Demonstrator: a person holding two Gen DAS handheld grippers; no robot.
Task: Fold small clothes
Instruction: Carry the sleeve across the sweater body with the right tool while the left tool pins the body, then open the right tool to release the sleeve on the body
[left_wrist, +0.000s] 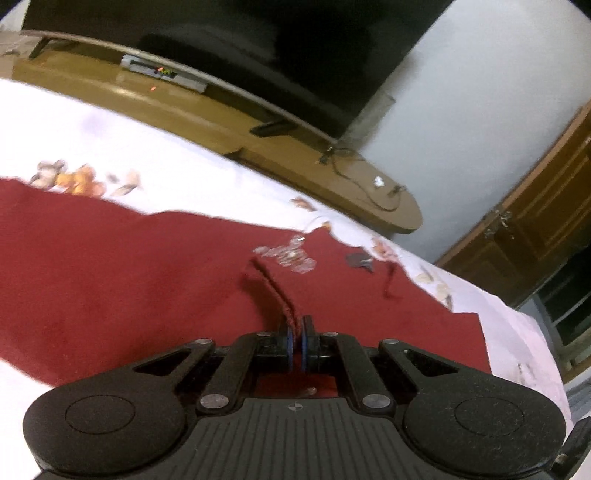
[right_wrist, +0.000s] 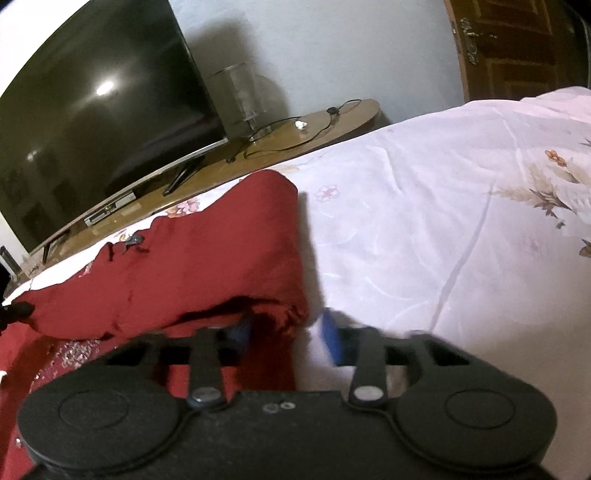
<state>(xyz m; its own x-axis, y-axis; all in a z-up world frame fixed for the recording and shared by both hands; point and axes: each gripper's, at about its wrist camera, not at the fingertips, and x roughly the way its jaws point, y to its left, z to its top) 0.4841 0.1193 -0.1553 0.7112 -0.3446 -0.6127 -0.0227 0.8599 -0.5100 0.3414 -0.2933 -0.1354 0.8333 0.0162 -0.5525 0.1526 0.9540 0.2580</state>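
A dark red garment (left_wrist: 129, 266) lies spread on a white flowered bedsheet (left_wrist: 155, 147). It has a silver sequin patch (left_wrist: 288, 254) near its far edge. My left gripper (left_wrist: 297, 347) is shut on a raised fold of the red cloth. In the right wrist view the same garment (right_wrist: 207, 251) lies folded over at the left. My right gripper (right_wrist: 288, 332) is open, with its left pad (right_wrist: 240, 332) under the cloth's raised near edge and its blue right pad (right_wrist: 332, 341) over the bare sheet (right_wrist: 443, 206).
A wooden TV bench (left_wrist: 207, 110) runs along the bed's far side, with a large dark TV (right_wrist: 92, 122), a set-top box (left_wrist: 162, 72) and loose cables (right_wrist: 295, 136). A wooden door (left_wrist: 535, 229) stands to the right.
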